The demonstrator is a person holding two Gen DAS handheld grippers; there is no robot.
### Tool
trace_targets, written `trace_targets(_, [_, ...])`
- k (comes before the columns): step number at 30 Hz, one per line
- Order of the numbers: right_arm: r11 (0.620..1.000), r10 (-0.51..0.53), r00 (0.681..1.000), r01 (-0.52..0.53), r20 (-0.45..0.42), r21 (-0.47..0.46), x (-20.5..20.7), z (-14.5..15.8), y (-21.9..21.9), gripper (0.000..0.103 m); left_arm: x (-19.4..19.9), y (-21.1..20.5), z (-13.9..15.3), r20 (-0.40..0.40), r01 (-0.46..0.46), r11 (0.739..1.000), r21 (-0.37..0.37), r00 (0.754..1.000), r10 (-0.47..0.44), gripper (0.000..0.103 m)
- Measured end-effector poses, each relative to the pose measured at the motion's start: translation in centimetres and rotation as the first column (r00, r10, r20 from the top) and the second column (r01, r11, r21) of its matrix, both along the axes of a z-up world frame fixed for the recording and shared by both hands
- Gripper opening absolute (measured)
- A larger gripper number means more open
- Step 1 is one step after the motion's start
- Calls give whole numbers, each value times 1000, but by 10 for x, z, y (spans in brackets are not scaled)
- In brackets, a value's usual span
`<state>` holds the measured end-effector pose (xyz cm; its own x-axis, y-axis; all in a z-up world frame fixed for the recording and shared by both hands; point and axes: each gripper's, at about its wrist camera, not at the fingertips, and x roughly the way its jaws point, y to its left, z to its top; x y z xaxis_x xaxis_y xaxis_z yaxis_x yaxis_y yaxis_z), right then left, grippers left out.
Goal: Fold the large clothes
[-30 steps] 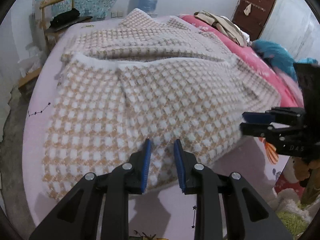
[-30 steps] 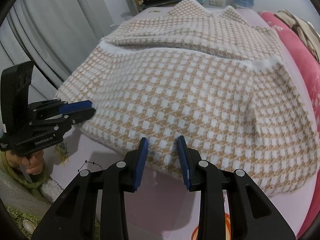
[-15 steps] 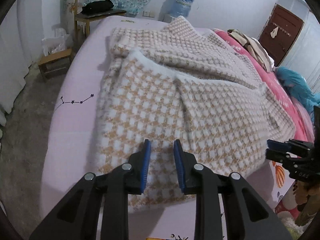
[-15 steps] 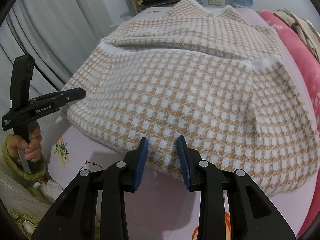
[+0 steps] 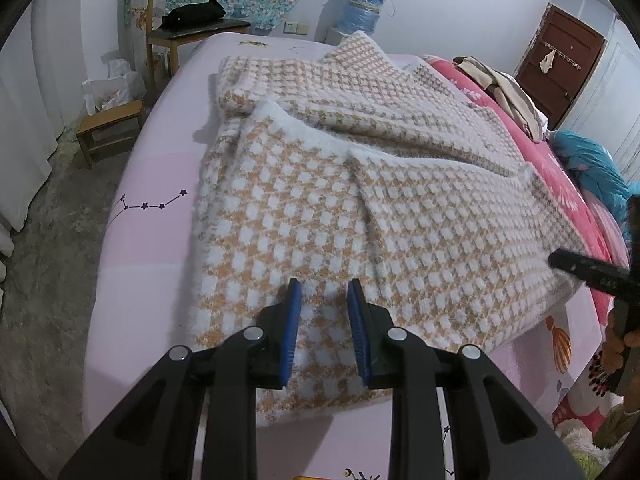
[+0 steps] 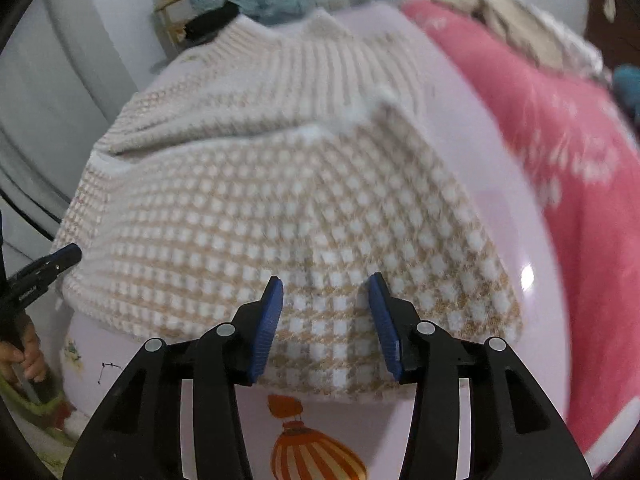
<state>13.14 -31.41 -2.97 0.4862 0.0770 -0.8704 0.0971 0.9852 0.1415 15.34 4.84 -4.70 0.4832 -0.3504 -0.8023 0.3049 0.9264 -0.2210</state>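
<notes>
Checked knit garment spread on the pink bed, both grippers poised at its near hem

Nearest, the left gripper (image 5: 324,300) hangs over the near hem with its blue ribbed pads a little apart — whether they pinch the fabric cannot be told; the right gripper (image 6: 325,298) is opening, the hem lying under the gap, pads not pressing it. The checked knit garment (image 5: 360,200) is thick and fuzzy, tan with white squares, white-edged, partly folded on the smooth pink sheet (image 5: 148,240). Beyond it, a pink flowered blanket (image 6: 560,152) — then a wooden chair (image 5: 176,12) and a water bottle (image 5: 366,6) by the wall.
</notes>
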Motion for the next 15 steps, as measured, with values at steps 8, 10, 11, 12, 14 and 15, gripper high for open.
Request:
trace_targets(8, [999,10,1000,-10,8,-33,-2,0,11,56,1,-1,0,-1,2,1000,1,1000,-2,24])
trace_targets(10, [1000,21,1000,-21,21,-18,-2,5,16,65,1,-1,0,-1,1,1000,0,1000,-1,24])
trace_targets(11, [999,25,999,-24,33,-21,-3,8,18,66,0,-2,0,-1,0,1000,0,1000,0,24])
trace_targets(12, [999,31,999,-30,40,-24,-3,11,20,67,0,0,-1,-2,0,1000,0,1000,0,24])
trace_targets(14, [999,38,998,-37,47,-24,-6,14,21,68,0,0,-1,-1,-1,1000,1,1000,1,24])
trace_targets(15, [999,41,998,-40,49,-22,-6,14,22,68,0,0,-1,-1,1,1000,1,1000,-1,24])
